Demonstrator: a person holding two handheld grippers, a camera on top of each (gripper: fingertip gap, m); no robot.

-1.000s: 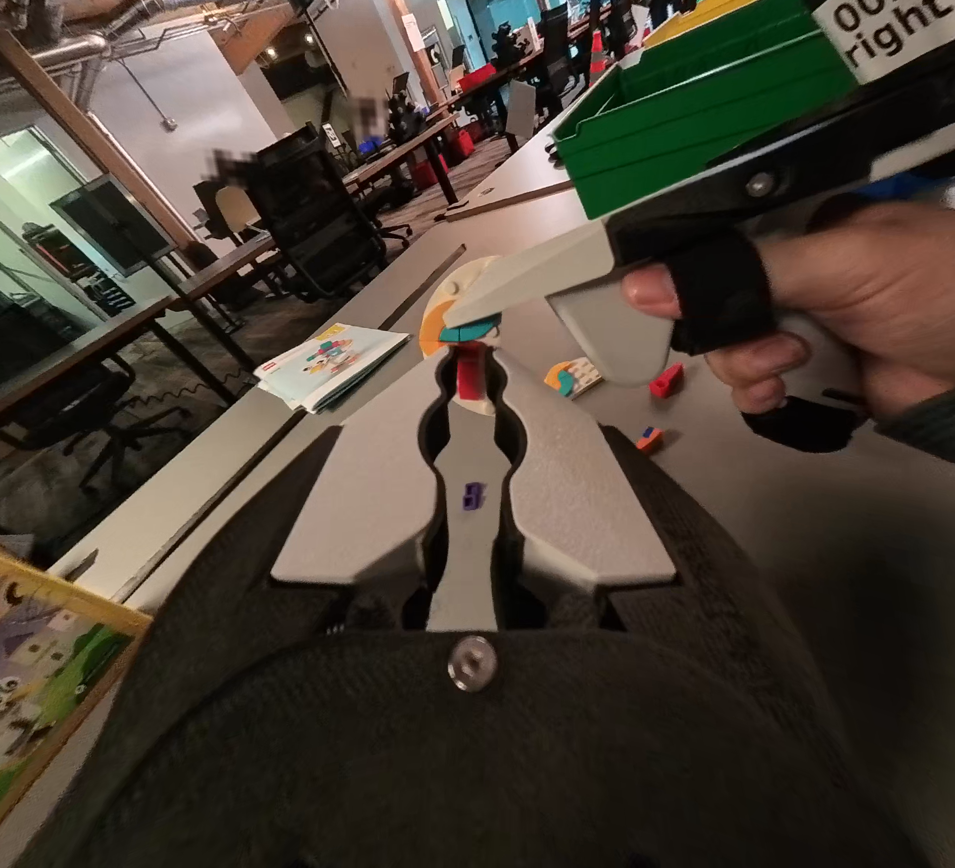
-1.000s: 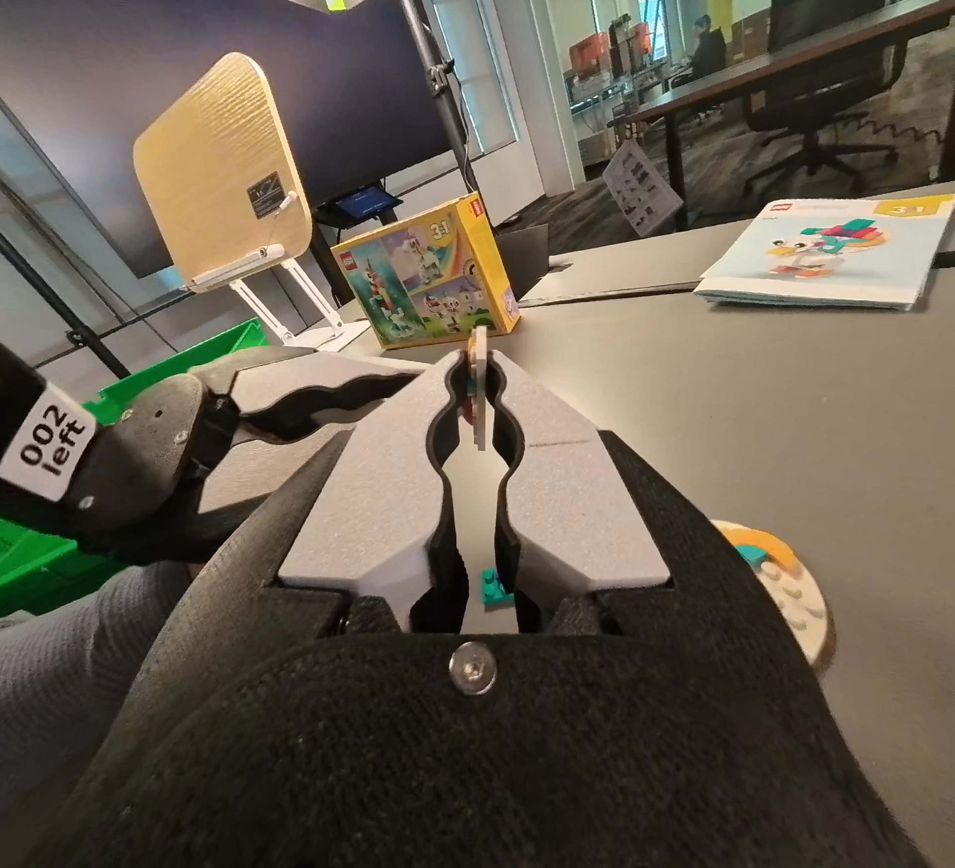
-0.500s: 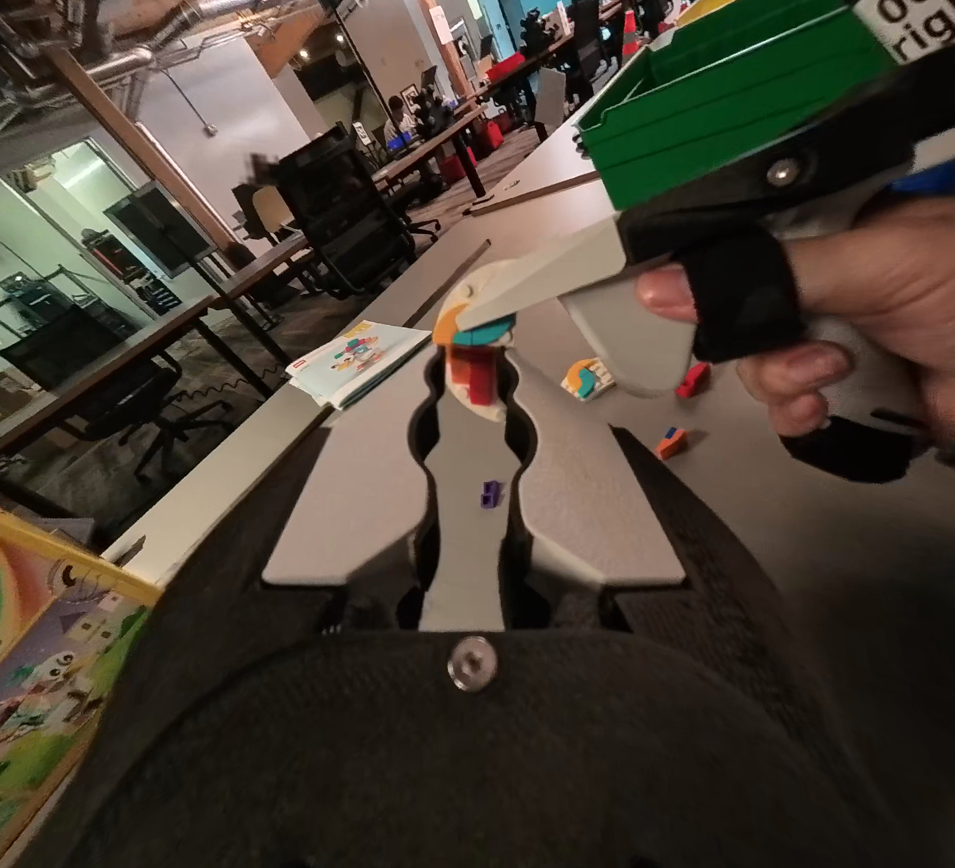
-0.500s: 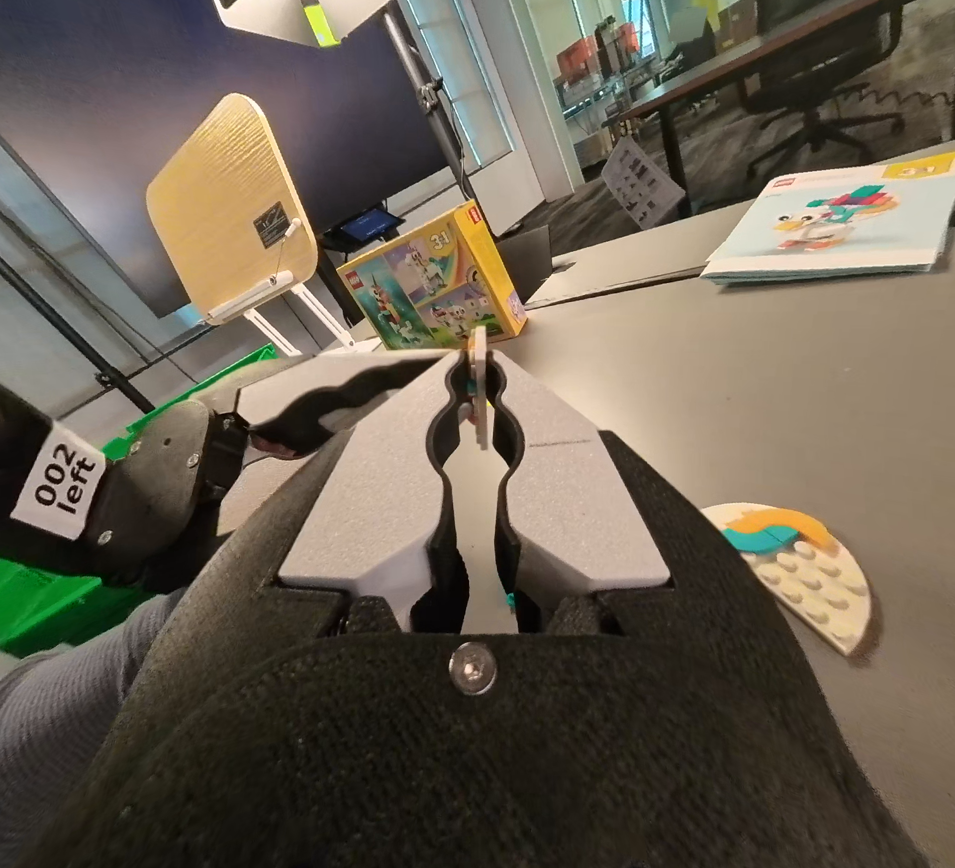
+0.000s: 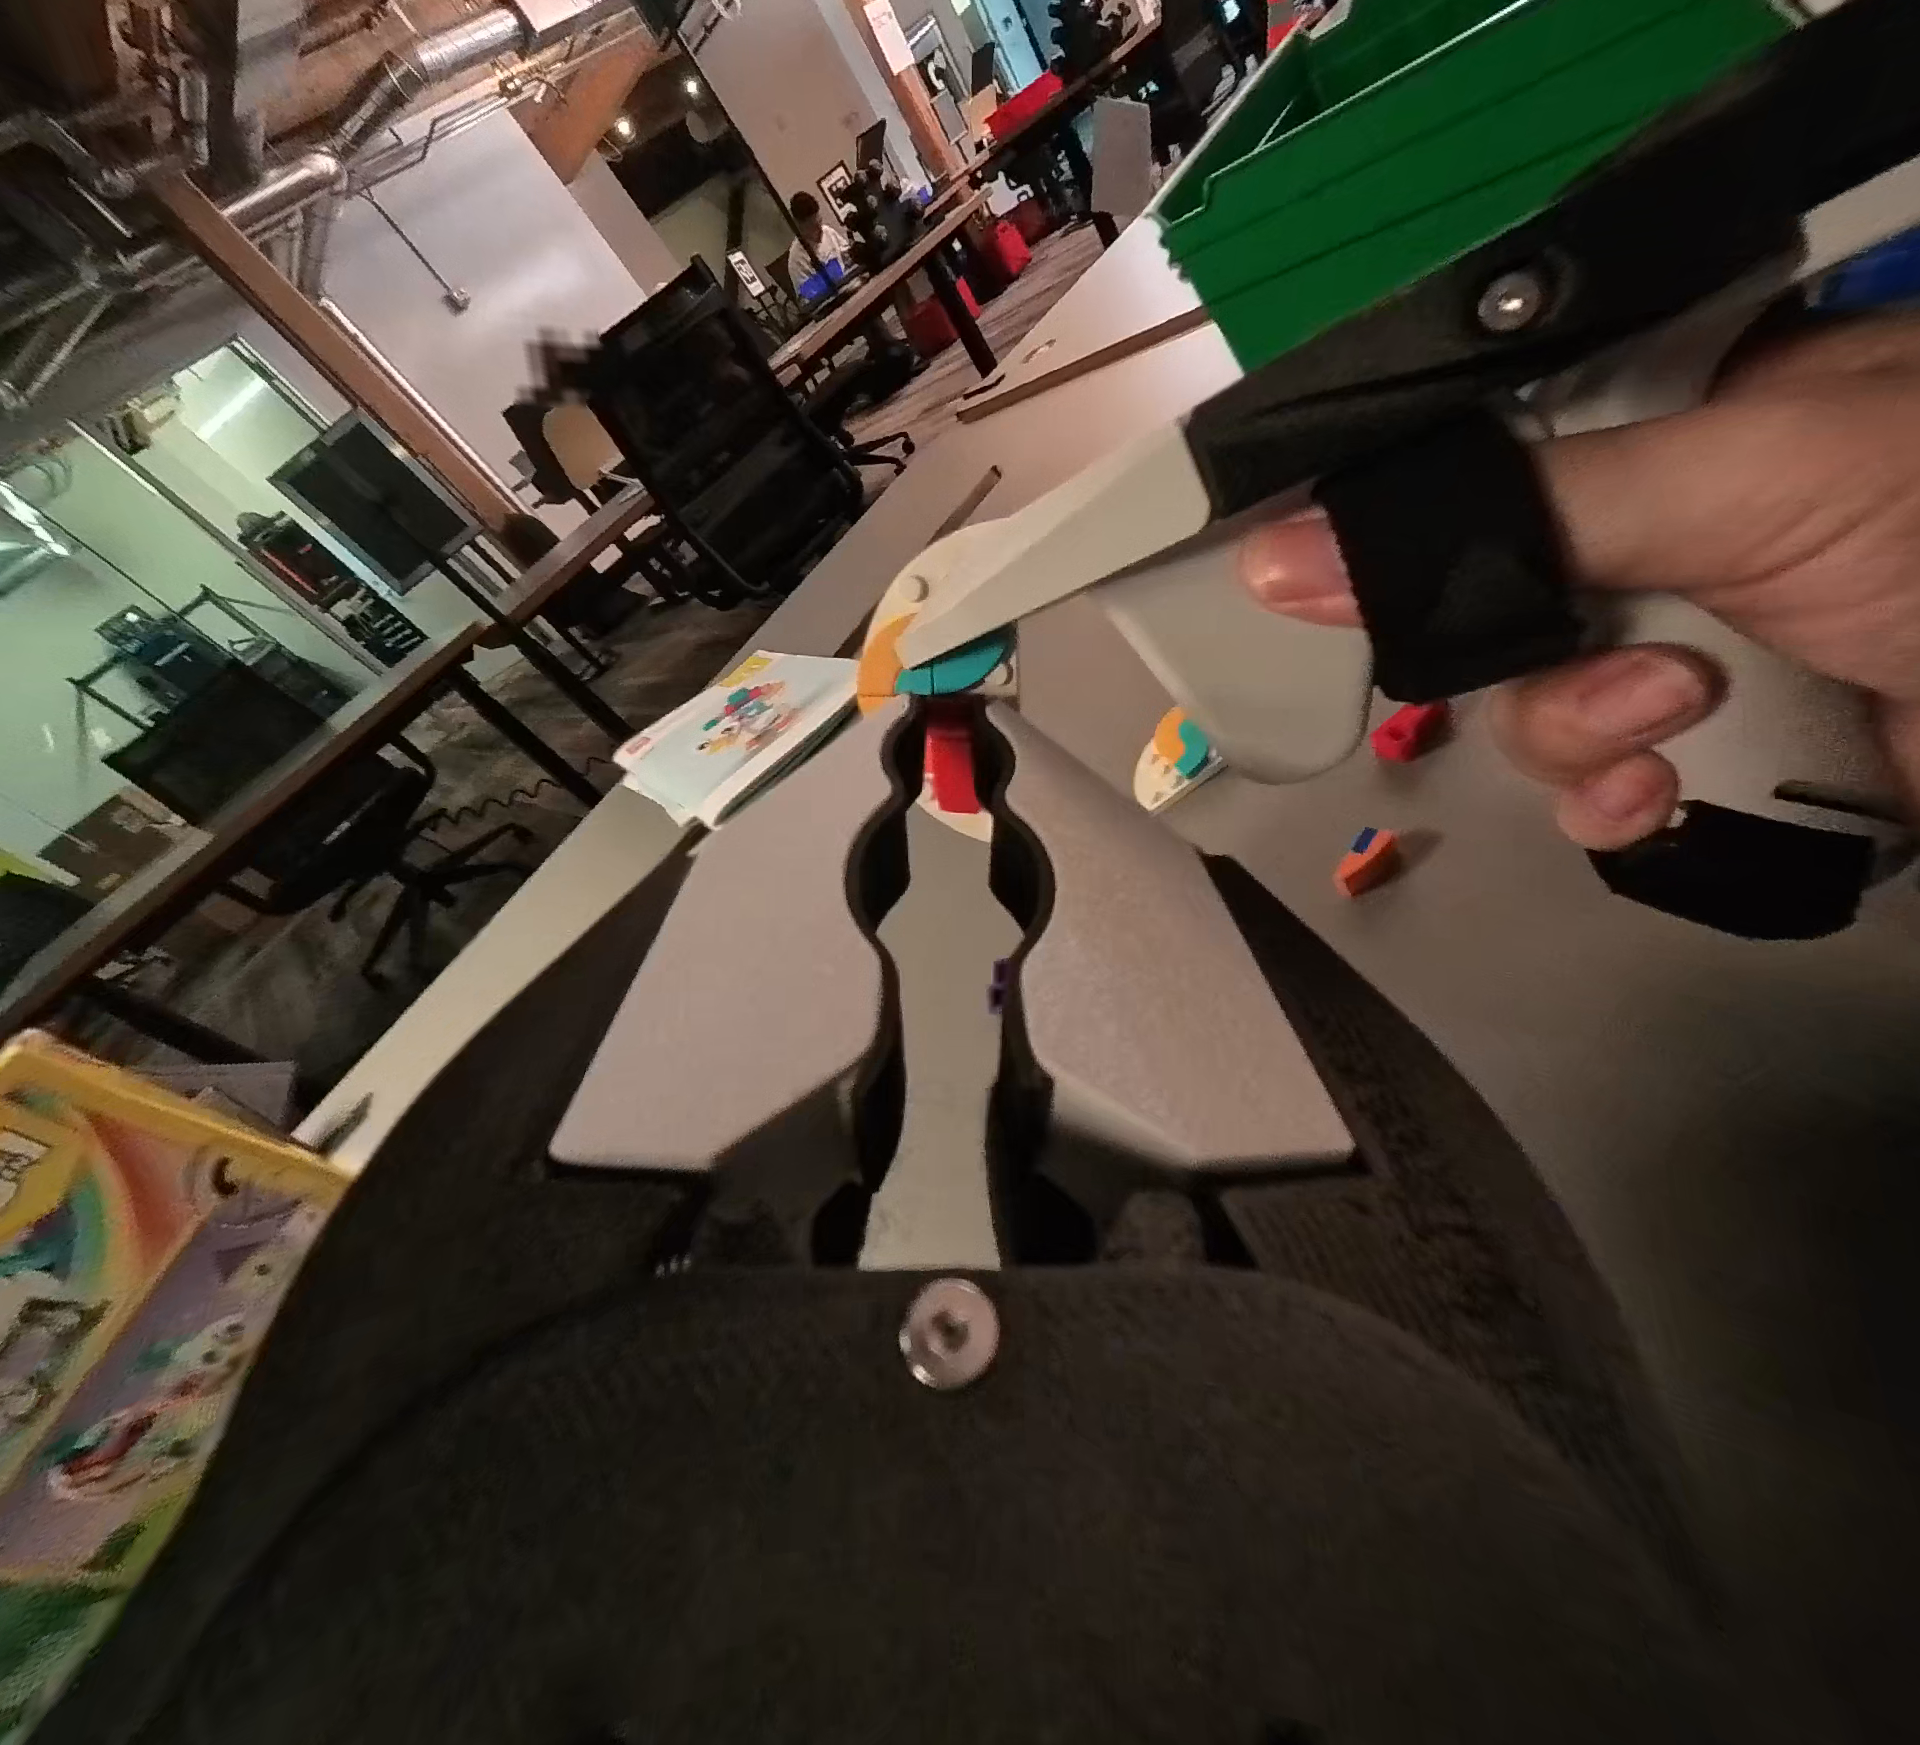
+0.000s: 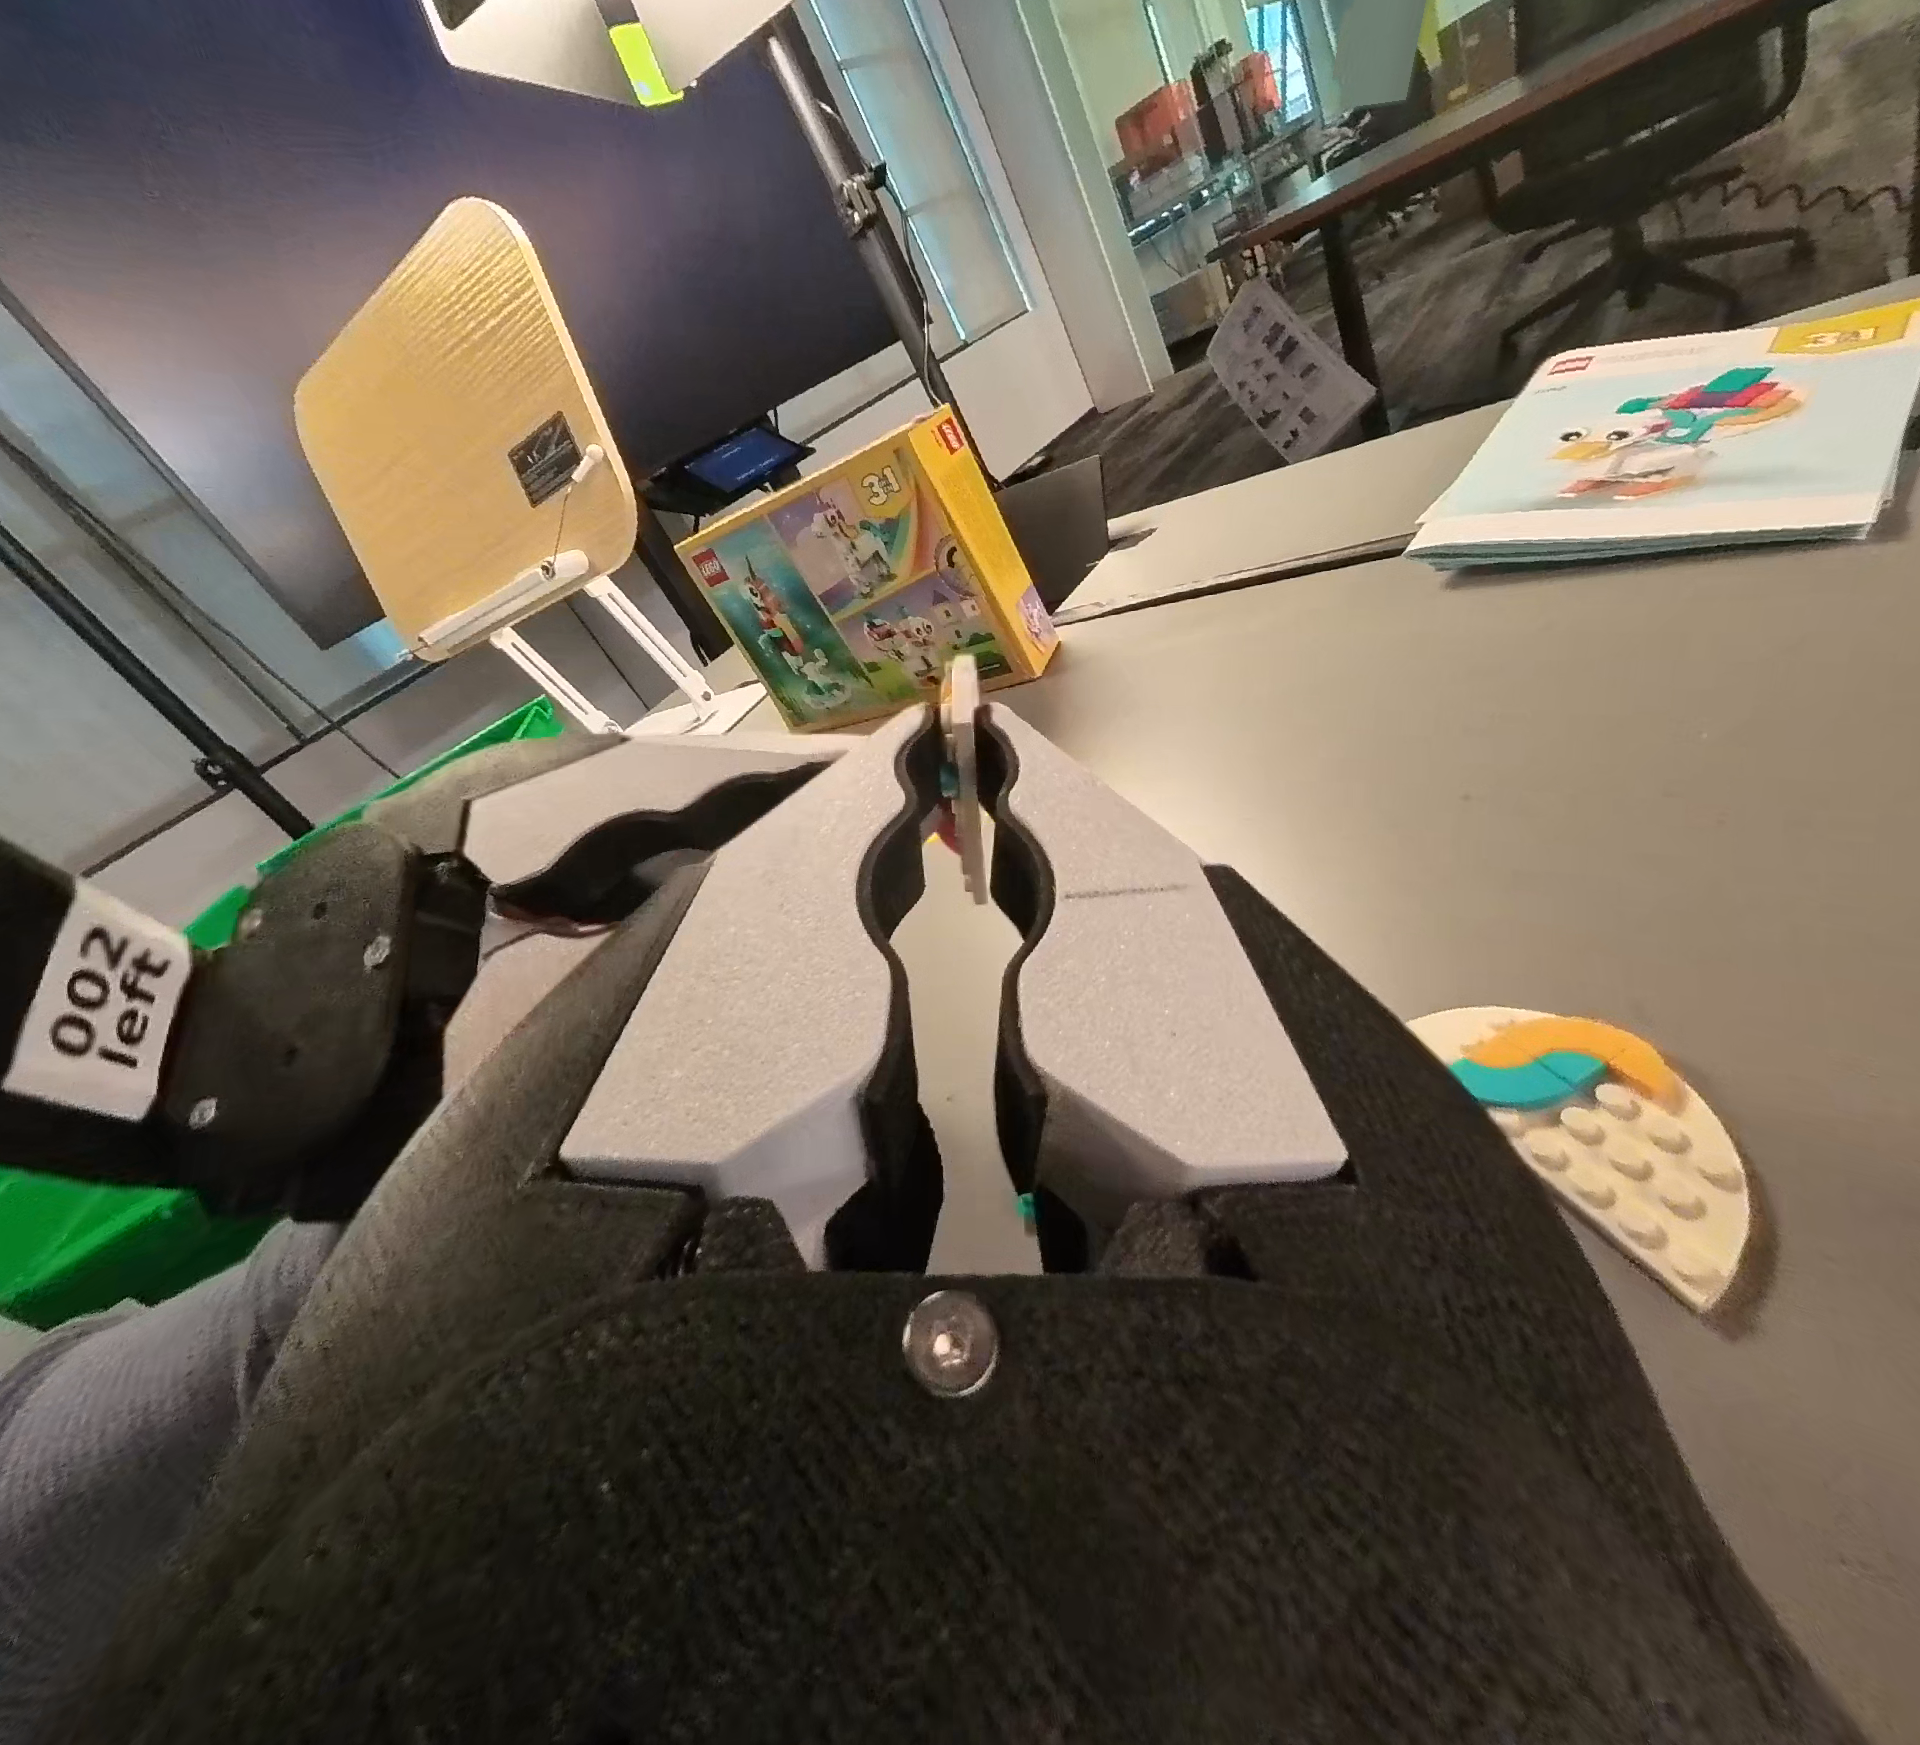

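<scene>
My right gripper [image 6: 961, 731] is shut on a white half-round studded plate [image 6: 966, 802], held upright and edge-on above the grey table [image 6: 1455, 812]. In the left wrist view the plate [image 5: 914, 599] carries an orange piece [image 5: 881, 672] and a teal piece [image 5: 951, 675]. My right gripper [image 5: 940, 630] grips its upper part from the right. My left gripper [image 5: 951, 731] is shut on a red brick [image 5: 951, 765] that sits on the plate's face. The left gripper's fingers [image 6: 644, 781] reach in from the left in the right wrist view.
A second half-round plate [image 6: 1590, 1155] with orange and teal pieces lies on the table, also in the left wrist view [image 5: 1179, 755]. Loose bricks [image 5: 1408, 729] [image 5: 1366, 859] lie near it. A booklet [image 6: 1683, 469], a yellow toy box [image 6: 873, 583] and a green bin [image 5: 1455, 137] stand around. Both grippers' tips are close together, under 4 cm apart.
Both grippers keep their hold and have shifted and tilted together with the plate. The red brick stays between the left fingers. The loose plate on the table has not moved.
</scene>
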